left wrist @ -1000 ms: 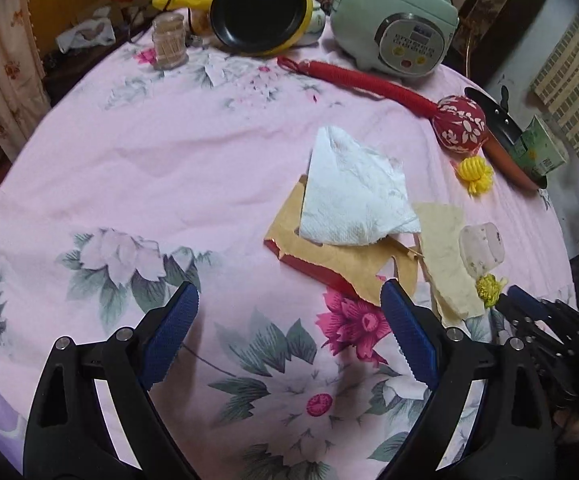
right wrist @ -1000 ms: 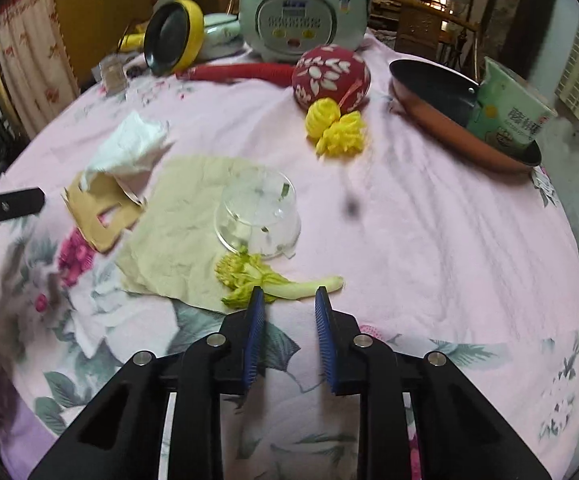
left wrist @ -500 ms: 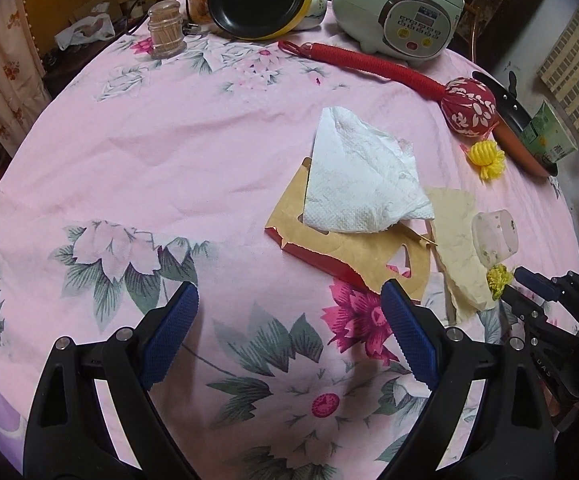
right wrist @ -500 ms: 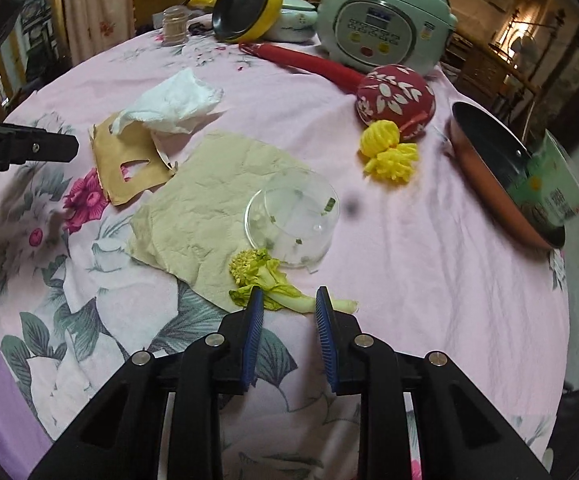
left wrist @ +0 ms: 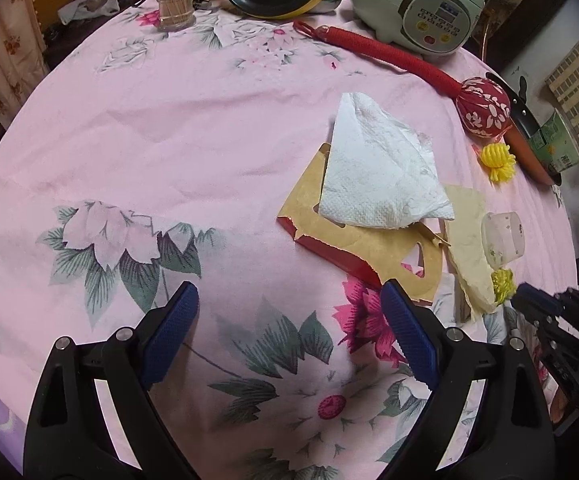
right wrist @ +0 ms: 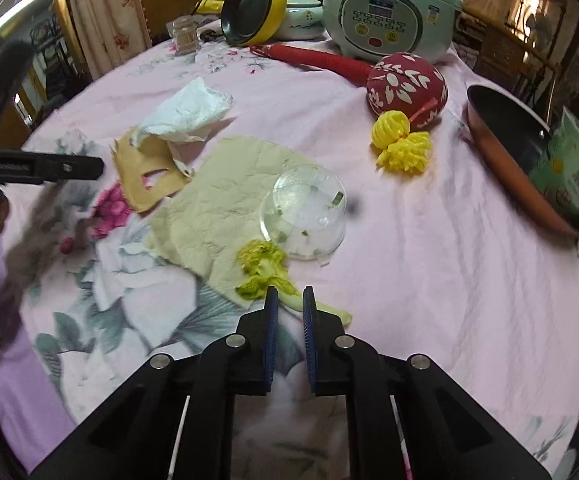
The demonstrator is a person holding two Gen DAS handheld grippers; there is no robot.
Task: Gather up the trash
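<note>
Nearest the person, the right gripper [right wrist: 288,294] has just been closing, and its blue pads now stand either side of the pale stalk of a vegetable scrap [right wrist: 267,270] lying on the pink flowered tablecloth [right wrist: 429,264] toward the near edge of the table; a narrow gap still shows between the pads, and whether they already press on the stalk I cannot tell. If they bite only the thin stalk, the leafy yellow head may droop, tear off or slip out on the lift. The head also rests on the corner of a crumpled beige paper [right wrist: 225,196], so a low pinch could catch that sheet or bunch the cloth and drag both along. Touching the leaf just beyond is an overturned clear plastic cup [right wrist: 305,212]; a sideways pull could nudge or roll it. The left gripper [left wrist: 289,300] hovers wide open and holding nothing over the cloth, with the torn brown card [left wrist: 353,240] just ahead of its right-hand finger and a white paper towel [left wrist: 377,172] lying on that card; grabbing the towel alone might leave the card behind. Farther off, a yellow tassel [right wrist: 401,144], a red patterned ball [right wrist: 407,88], a copper pan [right wrist: 525,168] at the right edge and a rice cooker [right wrist: 389,12] at the far edge are household things, and a careless sweep could take them for rubbish.
</note>
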